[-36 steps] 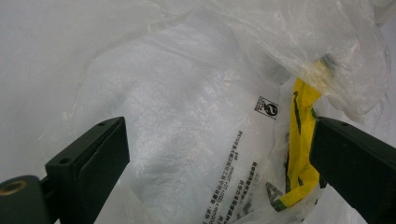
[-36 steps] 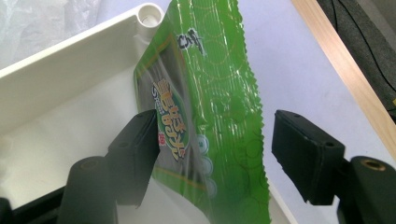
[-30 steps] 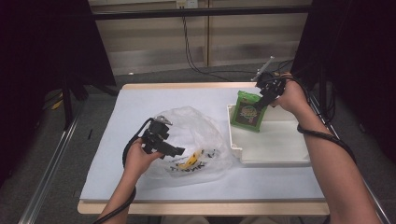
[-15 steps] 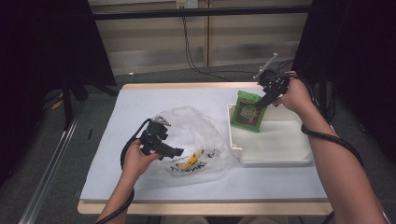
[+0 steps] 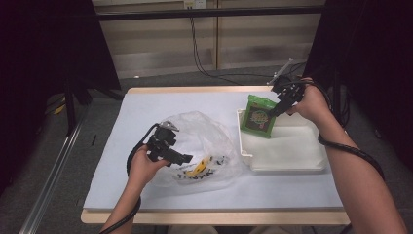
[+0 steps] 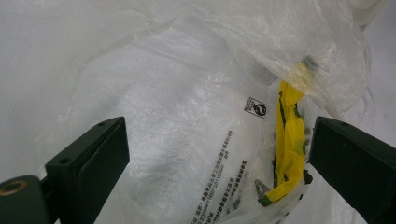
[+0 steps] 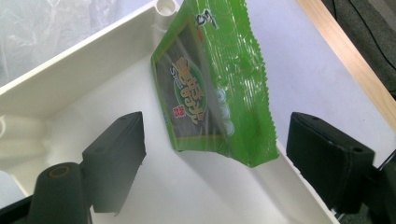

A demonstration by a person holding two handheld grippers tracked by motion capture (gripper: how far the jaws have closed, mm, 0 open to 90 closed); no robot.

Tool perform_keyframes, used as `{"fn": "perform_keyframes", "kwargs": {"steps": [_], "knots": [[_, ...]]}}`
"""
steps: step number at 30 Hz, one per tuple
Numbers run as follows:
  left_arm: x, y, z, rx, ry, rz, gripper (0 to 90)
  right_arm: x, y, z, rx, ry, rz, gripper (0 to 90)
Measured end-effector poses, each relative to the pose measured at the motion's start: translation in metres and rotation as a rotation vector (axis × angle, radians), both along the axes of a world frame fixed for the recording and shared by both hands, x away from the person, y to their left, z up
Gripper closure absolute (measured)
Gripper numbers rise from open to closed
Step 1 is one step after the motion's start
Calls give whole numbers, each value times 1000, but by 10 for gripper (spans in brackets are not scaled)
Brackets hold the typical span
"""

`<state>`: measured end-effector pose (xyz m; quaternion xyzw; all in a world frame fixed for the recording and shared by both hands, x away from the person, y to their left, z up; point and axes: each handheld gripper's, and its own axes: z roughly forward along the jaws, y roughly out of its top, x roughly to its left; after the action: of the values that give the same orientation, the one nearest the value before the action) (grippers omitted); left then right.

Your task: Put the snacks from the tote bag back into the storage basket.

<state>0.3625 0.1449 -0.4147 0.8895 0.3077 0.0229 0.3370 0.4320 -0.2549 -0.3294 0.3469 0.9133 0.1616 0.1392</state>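
My table [image 5: 146, 112]: pale blue-white top, light wooden edge. Crumpled clear plastic bag with yellow print [image 5: 204, 146] lies on it, directly under my left claw [image 5: 187, 159]. White rectangular plastic tray [image 5: 287, 151] sits flat, below and just ahead of my right claw [image 5: 275, 111], just beside bag. Green foil snack packet [image 5: 259, 116] stands tilted inside tray, leaning on its far corner.

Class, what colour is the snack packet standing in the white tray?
Bright green, the snack packet shows best in the right gripper view.

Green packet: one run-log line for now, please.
green packet leaning in white tray | right gripper jaws just opened, packet free | left gripper open over plastic bag
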Motion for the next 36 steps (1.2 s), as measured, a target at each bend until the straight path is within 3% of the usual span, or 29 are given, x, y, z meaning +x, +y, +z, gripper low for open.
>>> {"fn": "perform_keyframes", "kwargs": {"steps": [1,2,3,17,18,21,22,25,26,28,30,36], "knots": [[0,0,0,0,0,0,48,0,0,0,0,0,0,192],[2,1,1,28,-1,-32,48,-2,0,-1,5,3,-4,184],[0,-2,0,-2,3,7,48,-3,0,-2,7,9,-10,177],[-1,-2,2,3,0,-5,48,-14,5,-7,42,30,23,116],[0,-1,3,32,-7,-36,48,-16,6,-7,46,41,22,114],[1,-1,3,35,-6,-43,48,-19,8,-8,58,36,29,113],[-1,-4,1,2,1,-9,48,-20,8,-9,55,38,35,112],[1,-3,2,42,-4,-53,48,-24,9,-11,49,48,30,108],[-1,-6,0,3,3,-10,48,-25,8,-11,55,46,31,108],[1,-4,3,34,-4,-44,48,-27,8,-12,61,45,35,108],[-1,-6,1,5,1,-19,48,-30,8,-12,68,45,38,108],[0,-8,0,-3,4,-16,48,-38,6,-16,72,49,43,108]]}}
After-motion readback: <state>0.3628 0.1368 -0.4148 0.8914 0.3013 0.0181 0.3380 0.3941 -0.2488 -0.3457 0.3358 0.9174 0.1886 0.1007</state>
